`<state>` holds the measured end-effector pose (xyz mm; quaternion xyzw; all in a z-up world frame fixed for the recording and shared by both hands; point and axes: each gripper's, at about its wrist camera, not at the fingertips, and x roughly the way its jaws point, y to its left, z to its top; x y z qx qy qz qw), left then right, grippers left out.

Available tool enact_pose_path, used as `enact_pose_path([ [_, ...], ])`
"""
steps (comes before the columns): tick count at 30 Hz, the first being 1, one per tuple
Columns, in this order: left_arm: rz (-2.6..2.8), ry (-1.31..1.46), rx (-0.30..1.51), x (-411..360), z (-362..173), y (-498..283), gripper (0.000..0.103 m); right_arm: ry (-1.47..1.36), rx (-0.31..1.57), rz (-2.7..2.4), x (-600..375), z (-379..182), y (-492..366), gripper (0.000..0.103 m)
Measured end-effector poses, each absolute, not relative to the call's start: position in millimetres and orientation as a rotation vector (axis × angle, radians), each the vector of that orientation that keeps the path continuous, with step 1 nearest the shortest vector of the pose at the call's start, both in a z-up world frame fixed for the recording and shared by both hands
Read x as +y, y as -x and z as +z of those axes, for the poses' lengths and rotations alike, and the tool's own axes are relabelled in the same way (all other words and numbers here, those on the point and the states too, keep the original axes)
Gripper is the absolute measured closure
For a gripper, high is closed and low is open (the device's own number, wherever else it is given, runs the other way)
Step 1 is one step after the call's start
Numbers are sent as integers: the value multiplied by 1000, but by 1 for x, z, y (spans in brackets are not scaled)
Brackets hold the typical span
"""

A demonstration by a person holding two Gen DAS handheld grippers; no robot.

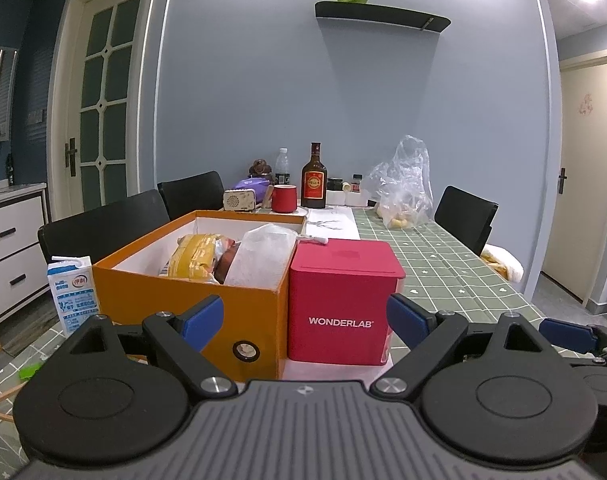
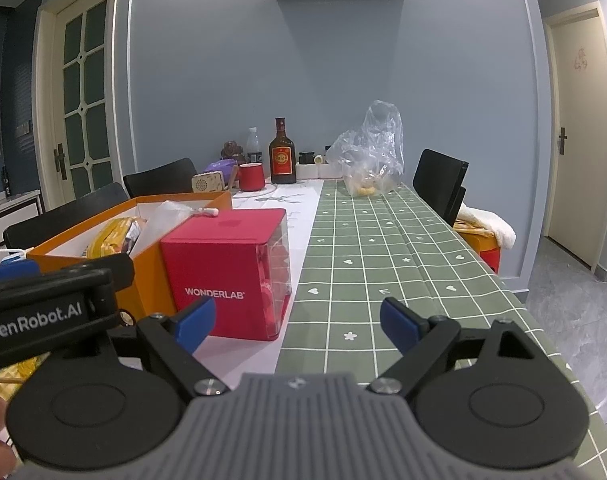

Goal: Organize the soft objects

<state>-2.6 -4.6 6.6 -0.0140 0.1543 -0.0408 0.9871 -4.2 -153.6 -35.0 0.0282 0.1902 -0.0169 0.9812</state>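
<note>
An open orange box [image 1: 191, 300] stands on the table; it also shows in the right wrist view [image 2: 143, 292]. Inside it lie a yellow snack bag [image 1: 195, 258] and a clear plastic bag [image 1: 259, 256]. A red WONDERLAB box [image 1: 341, 300] stands against its right side, also in the right wrist view [image 2: 227, 272]. My left gripper [image 1: 305, 320] is open and empty, just in front of both boxes. My right gripper [image 2: 297, 324] is open and empty, low over the green checked tablecloth [image 2: 383, 248], right of the red box.
A milk carton [image 1: 73, 292] stands left of the orange box. At the far end are a dark bottle [image 1: 314, 178], a red mug [image 1: 284, 198], a small radio [image 1: 239, 200] and a clear bag with food [image 1: 403, 188]. Black chairs [image 1: 103, 232] line both sides.
</note>
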Motion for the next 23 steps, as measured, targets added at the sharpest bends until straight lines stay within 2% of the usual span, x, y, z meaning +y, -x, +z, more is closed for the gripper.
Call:
enact_pose_path([
  [23, -80, 44, 332, -2, 2, 2, 0, -62, 395, -34, -152, -39, 2, 15],
])
